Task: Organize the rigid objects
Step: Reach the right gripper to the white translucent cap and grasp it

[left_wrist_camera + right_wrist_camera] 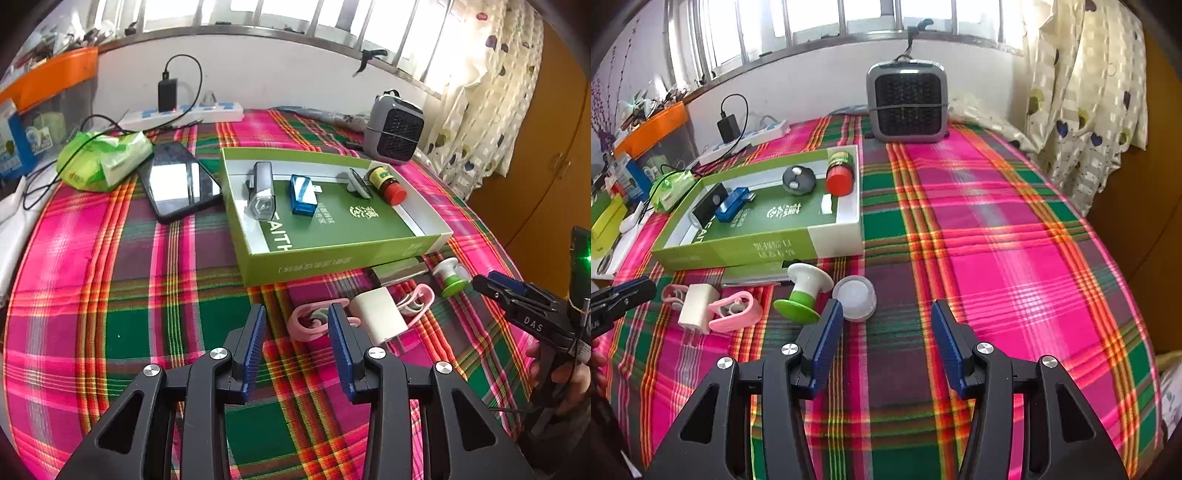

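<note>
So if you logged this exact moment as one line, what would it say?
left gripper: open, empty | right gripper: open, empty | green box: four items inside | white charger: on cloth, outside box

The right gripper (886, 314) hovers over a plaid cloth (997, 240) with its jaws apart and nothing between them. Just ahead of its left finger lie a clear round lid (855, 297) and a green-and-white spool (803, 291). Farther left sit a white charger (696, 308) and pink clips (737, 310). Behind them, a green box (738, 251) holds a red-capped bottle (840, 173), a black disc (799, 180) and a blue gadget (733, 205). A grey heater (907, 101) stands by the wall.
</note>
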Available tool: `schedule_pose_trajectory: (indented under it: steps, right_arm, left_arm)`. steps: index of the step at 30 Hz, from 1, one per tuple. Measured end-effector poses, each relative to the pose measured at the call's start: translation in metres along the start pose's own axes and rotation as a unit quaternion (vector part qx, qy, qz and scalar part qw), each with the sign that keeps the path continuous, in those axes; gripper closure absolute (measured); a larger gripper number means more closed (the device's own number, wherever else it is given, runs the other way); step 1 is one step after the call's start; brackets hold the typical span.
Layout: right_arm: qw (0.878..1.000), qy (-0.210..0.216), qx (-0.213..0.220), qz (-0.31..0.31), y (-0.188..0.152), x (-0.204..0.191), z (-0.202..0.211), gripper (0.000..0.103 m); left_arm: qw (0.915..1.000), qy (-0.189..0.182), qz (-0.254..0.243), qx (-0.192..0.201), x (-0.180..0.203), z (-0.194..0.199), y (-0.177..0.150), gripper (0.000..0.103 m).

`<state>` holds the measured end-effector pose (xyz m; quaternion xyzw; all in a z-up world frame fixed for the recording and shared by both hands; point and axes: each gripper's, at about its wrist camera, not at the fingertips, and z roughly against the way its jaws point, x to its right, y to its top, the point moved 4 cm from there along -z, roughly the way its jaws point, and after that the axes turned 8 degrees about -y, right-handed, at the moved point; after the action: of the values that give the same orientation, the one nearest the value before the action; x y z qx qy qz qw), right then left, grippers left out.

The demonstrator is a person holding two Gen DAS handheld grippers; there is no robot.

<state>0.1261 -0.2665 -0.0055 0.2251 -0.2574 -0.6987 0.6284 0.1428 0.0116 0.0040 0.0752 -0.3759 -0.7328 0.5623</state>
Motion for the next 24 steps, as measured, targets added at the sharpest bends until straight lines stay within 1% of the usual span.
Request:
schedule_pose_trajectory:
  steps: [10,13,18,22,24]
  right_arm:
    - [0.999,0.028,-0.015,0.016,0.003,-0.01,-0.017,0.052]
    - [0.999,0.025,-0.014,0.025,0.007,-0.011,-0.021,0.052]
    - [0.999,0.021,-0.02,0.036,0.009,-0.012,-0.026,0.052]
    - [0.998,0.007,-0.019,0.061,0.01,-0.015,-0.028,0.052]
    - [0.998,0.008,-0.019,0.067,0.011,-0.015,-0.03,0.052]
  left_arm:
    - [0.9999,-0.008,0.011,-0.01,0.001,-0.005,-0.004,0.069]
    - [0.9997,-0.009,0.02,-0.009,0.001,-0.005,-0.004,0.069]
    - [0.9995,0.0,0.025,-0.021,0.005,-0.01,-0.007,0.069]
    - [0.9993,0.005,0.027,-0.026,0.009,-0.015,-0.008,0.069]
    - [0.9993,0.009,0.025,-0.026,0.012,-0.016,-0.009,0.069]
